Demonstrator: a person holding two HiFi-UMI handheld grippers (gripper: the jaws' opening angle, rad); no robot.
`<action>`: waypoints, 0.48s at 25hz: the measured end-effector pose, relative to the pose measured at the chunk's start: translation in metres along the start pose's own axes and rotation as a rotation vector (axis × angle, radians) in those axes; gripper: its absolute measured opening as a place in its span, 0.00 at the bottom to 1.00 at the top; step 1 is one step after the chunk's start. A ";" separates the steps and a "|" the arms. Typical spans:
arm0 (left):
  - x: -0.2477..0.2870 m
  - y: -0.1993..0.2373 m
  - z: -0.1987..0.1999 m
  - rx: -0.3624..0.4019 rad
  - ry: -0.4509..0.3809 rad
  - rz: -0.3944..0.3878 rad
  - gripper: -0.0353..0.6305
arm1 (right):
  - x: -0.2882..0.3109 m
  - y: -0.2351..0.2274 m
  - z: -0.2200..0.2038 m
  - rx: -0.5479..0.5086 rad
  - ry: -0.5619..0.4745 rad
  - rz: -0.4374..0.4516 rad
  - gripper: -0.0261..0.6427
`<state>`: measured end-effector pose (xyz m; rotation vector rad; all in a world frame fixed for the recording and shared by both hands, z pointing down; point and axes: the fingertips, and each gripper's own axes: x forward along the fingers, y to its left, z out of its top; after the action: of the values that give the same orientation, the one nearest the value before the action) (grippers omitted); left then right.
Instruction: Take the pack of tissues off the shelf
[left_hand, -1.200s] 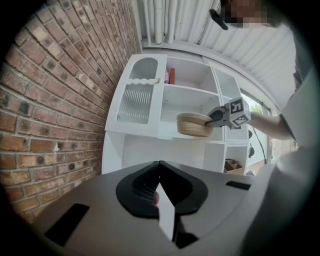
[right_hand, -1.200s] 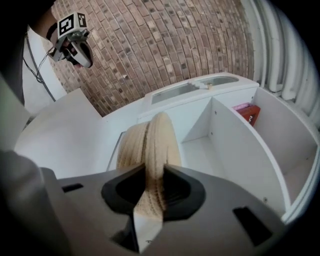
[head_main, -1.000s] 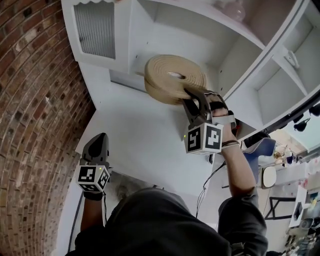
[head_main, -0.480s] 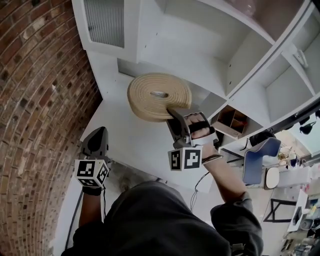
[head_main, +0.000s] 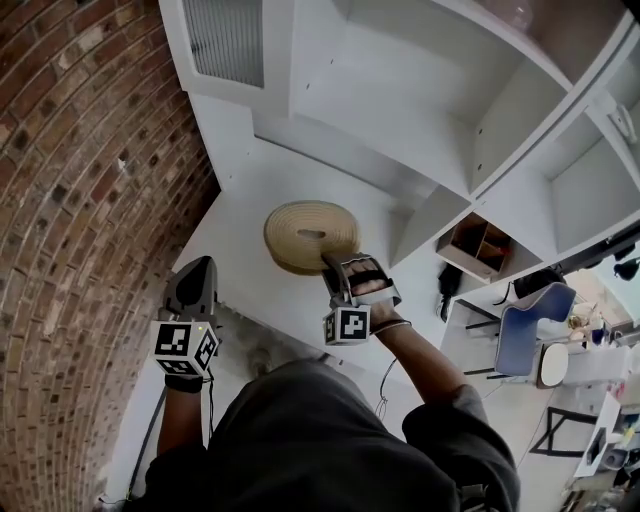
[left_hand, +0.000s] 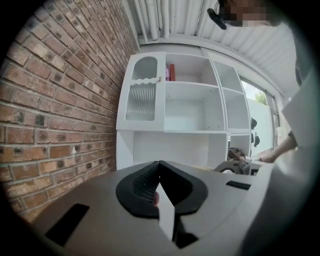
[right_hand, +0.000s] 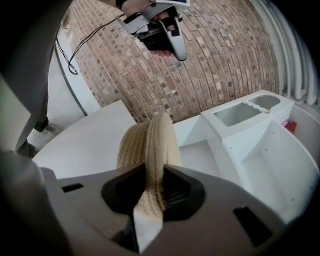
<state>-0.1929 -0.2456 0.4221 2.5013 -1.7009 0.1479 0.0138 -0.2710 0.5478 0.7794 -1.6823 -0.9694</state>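
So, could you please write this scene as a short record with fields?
held item: woven disc, round, hole in the centre
right tool: shut on the disc's rim
left tool: shut, nothing in it, low beside the brick wall
disc place: out of the shelf, over the white counter; whether it touches the counter is unclear
shelf: white, next to the brick wall

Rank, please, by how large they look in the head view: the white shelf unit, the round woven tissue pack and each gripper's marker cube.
1. white shelf unit
2. round woven tissue pack
3. left marker cube
4. right marker cube

The right cube looks only slightly smaller and may just sit farther from the camera, so the last two places are unsure.
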 end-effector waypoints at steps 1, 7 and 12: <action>-0.001 0.000 0.000 0.004 0.003 0.003 0.06 | 0.005 0.012 -0.001 0.001 -0.002 0.014 0.17; -0.004 0.005 -0.004 0.023 0.028 0.028 0.06 | 0.036 0.084 -0.005 0.018 -0.001 0.124 0.17; -0.007 0.011 -0.009 0.035 0.054 0.052 0.06 | 0.058 0.136 -0.014 0.019 0.008 0.180 0.17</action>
<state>-0.2060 -0.2416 0.4301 2.4548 -1.7585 0.2501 0.0036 -0.2597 0.6956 0.6315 -1.7247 -0.8250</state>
